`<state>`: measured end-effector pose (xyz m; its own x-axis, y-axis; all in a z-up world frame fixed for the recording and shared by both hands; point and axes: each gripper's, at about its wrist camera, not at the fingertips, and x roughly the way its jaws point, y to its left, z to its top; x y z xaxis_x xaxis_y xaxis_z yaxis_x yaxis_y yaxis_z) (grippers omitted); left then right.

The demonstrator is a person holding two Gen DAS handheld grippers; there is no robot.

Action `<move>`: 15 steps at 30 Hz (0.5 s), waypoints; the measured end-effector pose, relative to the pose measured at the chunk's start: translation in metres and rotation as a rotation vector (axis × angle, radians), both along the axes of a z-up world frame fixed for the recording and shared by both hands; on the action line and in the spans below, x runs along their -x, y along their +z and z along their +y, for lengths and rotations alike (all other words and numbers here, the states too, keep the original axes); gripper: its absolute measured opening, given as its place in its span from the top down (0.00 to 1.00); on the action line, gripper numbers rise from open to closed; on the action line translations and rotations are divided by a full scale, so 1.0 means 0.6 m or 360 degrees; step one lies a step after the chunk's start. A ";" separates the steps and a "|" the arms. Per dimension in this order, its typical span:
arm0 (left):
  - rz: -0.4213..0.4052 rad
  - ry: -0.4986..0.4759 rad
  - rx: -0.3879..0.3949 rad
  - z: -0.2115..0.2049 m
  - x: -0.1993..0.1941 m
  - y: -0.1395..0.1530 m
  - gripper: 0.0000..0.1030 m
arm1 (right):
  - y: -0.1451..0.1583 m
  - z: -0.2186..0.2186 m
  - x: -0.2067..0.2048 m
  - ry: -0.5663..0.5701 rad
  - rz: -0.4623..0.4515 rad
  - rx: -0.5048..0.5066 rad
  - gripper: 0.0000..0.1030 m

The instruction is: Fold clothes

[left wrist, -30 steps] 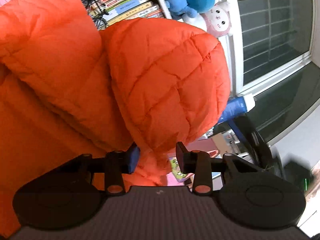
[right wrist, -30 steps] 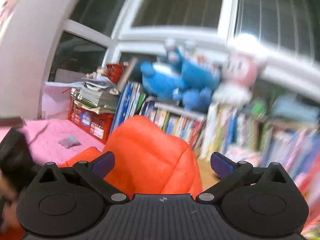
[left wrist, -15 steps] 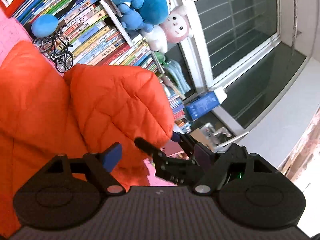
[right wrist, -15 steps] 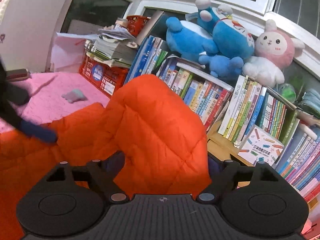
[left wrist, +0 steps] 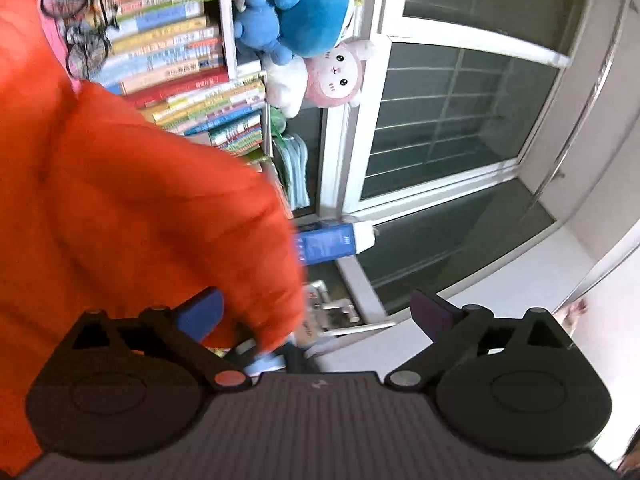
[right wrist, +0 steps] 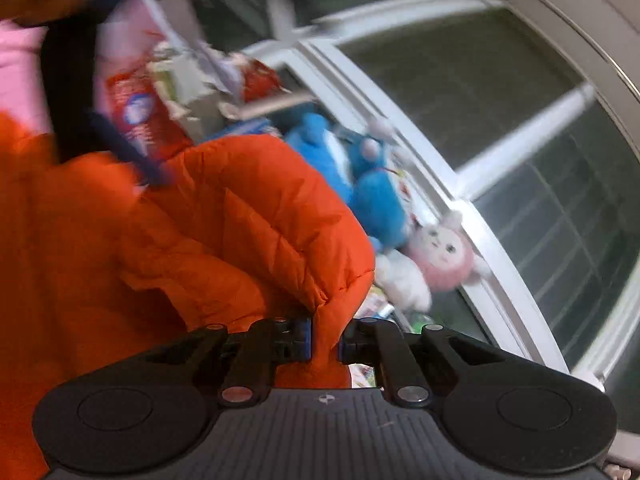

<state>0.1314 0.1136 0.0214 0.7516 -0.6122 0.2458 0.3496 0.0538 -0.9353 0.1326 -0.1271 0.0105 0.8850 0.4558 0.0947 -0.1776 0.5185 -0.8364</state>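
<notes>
Mid-fold on the orange puffer jacket [right wrist: 248, 232], lifted, not yet flat.
My right gripper [right wrist: 324, 338] pinches a jacket edge at lower centre; my left gripper [left wrist: 316, 316] gapes empty, jacket filling that frame's left.

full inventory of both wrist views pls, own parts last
puffer jacket: 1, orange, fills the left of both views, bunched up
blue plush toys: a cluster, count unclear, on top of the books
pink plush toy: 1, pink and white, beside the blue ones at the window
books: many, mixed colours, shelved in a row behind the jacket
tube: 1, blue with white cap, by the window sill
window: white frame, dark panes
left claw: open, jacket edge hangs between its fingers
right claw: shut on puffer jacket
</notes>
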 end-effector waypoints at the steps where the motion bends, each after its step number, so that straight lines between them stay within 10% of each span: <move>1: 0.0014 -0.0022 0.0024 -0.003 -0.009 0.001 0.01 | -0.010 0.000 0.008 0.0019 0.0002 0.0018 0.88; 6: 0.0273 -0.0049 0.0039 -0.024 -0.045 -0.031 0.10 | -0.038 -0.004 0.041 0.0099 0.0050 0.0053 0.85; 9: 0.0374 -0.0054 0.0066 -0.041 -0.056 -0.051 0.74 | -0.021 -0.018 0.050 0.0135 0.0239 -0.0071 0.68; 11: 0.0401 -0.0040 0.0058 -0.049 -0.059 -0.057 0.79 | 0.008 -0.048 0.043 0.0155 0.0589 -0.0347 0.45; 15: 0.0326 0.0006 0.0027 -0.053 -0.061 -0.040 0.82 | 0.033 -0.144 -0.028 0.0330 0.1652 -0.1223 0.39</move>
